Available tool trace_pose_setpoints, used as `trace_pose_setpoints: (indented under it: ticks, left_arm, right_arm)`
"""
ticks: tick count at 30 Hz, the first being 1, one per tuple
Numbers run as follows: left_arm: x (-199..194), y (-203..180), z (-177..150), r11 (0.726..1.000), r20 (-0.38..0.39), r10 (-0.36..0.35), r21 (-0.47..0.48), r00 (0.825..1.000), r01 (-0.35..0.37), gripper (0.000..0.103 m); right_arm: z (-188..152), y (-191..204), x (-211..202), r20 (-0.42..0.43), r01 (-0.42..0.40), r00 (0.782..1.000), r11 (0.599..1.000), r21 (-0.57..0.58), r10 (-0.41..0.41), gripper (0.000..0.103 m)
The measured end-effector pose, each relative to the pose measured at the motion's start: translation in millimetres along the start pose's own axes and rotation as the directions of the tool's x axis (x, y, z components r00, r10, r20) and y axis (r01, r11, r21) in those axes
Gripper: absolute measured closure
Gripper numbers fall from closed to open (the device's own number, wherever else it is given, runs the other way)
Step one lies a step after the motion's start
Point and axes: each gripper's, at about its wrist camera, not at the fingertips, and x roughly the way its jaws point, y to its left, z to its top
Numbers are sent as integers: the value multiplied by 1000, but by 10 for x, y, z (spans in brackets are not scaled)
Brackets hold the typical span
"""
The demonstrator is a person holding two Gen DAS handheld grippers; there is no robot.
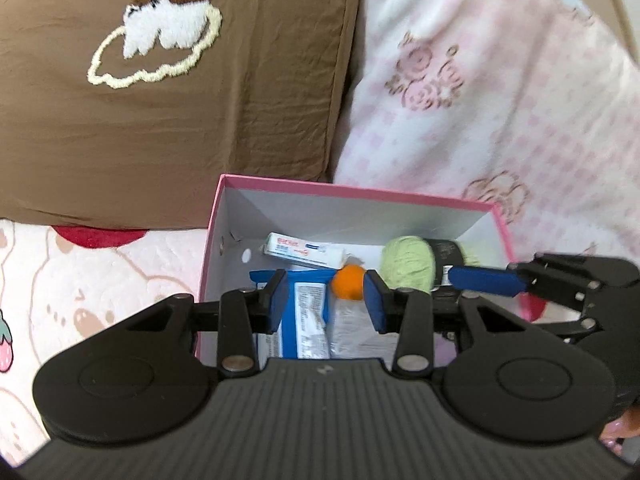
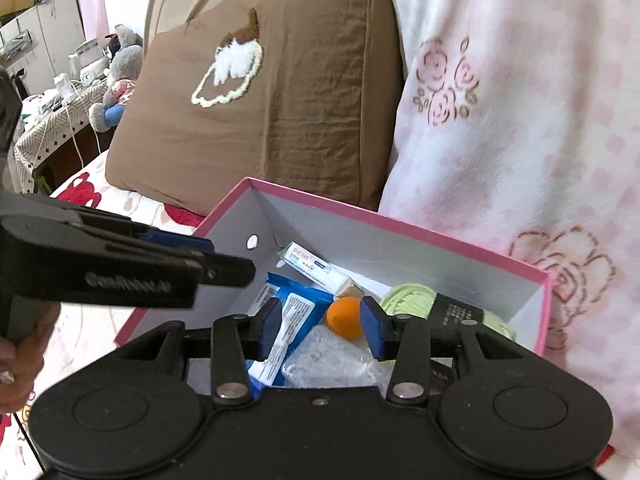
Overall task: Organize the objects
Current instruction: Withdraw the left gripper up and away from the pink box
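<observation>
A pink box [image 1: 360, 192] [image 2: 400, 224] with white inner walls stands open on the bed. Inside lie a white tube carton [image 1: 304, 250] [image 2: 316, 266], a blue packet [image 1: 308, 320] [image 2: 296, 308], an orange ball [image 1: 347, 282] [image 2: 344, 316], a green yarn skein [image 1: 406, 264] [image 2: 408, 294] with a black label, and a clear plastic bag [image 2: 340, 364]. My left gripper [image 1: 326, 292] [image 2: 224, 264] hovers over the box, open and holding nothing. My right gripper [image 2: 320, 320] [image 1: 480, 280] hangs beside it over the box, also open with nothing between its pads.
A brown pillow [image 1: 160, 120] [image 2: 280, 120] and a pink-and-white blanket [image 1: 500, 80] [image 2: 520, 120] rise just behind the box. The cartoon-print sheet [image 1: 80, 300] spreads to the left. A cluttered side table with a plush toy [image 2: 120, 68] stands far left. A hand [image 2: 24, 352] grips the left tool.
</observation>
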Motion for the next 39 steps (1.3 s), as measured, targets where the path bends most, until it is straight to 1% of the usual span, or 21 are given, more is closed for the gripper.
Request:
trace_pose_setpoints:
  ticks: [4, 8, 10, 13, 15, 20, 22, 25, 28, 31, 33, 35, 38, 39]
  left_arm:
    - [-195, -17, -12, 1000, -2, -11, 1, 1000, 11, 63]
    - [-393, -16, -81, 999, -26, -35, -6, 999, 35, 63]
    - [-469, -52, -127, 999, -55, -28, 32, 998, 30, 63]
    - [-602, -121, -210, 995, -84, 10, 99, 996, -1, 62]
    - [-705, -137, -257, 994, -93, 5, 107, 996, 5, 62]
    - [-939, -172, -338, 996, -80, -10, 90, 997, 17, 62]
    - [-1038, -163, -389, 998, -50, -7, 57, 999, 10, 62]
    - [-1120, -136, -492, 1000, -34, -12, 12, 999, 13, 62]
    - [-1134, -135, -610, 1000, -54, -8, -6, 999, 8, 62]
    - [-1144, -155, -739, 1000, -80, -5, 1, 997, 5, 62]
    - [-1152, -177, -822, 1000, -95, 2, 14, 996, -1, 62]
    - [-1165, -199, -904, 1000, -111, -7, 29, 994, 11, 60]
    - [-1199, -223, -1000, 999, -108, -32, 33, 994, 35, 58]
    - [-1207, -234, -1019, 999, -106, -35, 33, 994, 38, 57]
  right_arm:
    - [-30, 29, -177, -16, 8, 1000, 1000, 25, -7, 52]
    - [-82, 84, -353, -25, 20, 1000, 999, 25, -19, 50]
    - [-118, 135, -461, -22, 29, 999, 1000, 11, -29, 49]
    - [-187, 212, -619, -16, 25, 1000, 1000, -7, -26, 47]
    - [-223, 262, -716, -9, 21, 1000, 1000, -23, -21, 41]
    - [-256, 346, -932, 10, 28, 1000, 998, -48, -28, 38]
    - [-276, 357, -1019, 20, 29, 999, 999, -40, -28, 34]
    - [-331, 363, -1138, 34, 34, 999, 999, -22, -33, 33]
    - [-426, 348, -1234, 41, 43, 998, 999, 9, -43, 31]
    - [-519, 333, -1317, 43, 47, 998, 998, 37, -49, 30]
    - [-575, 335, -1359, 38, 48, 998, 998, 51, -50, 27]
    - [-632, 362, -1396, 30, 74, 997, 996, 49, -75, 26]
    - [-713, 419, -1436, 12, 133, 991, 991, 31, -133, 26]
    - [-747, 438, -1456, 11, 132, 991, 991, 26, -132, 26]
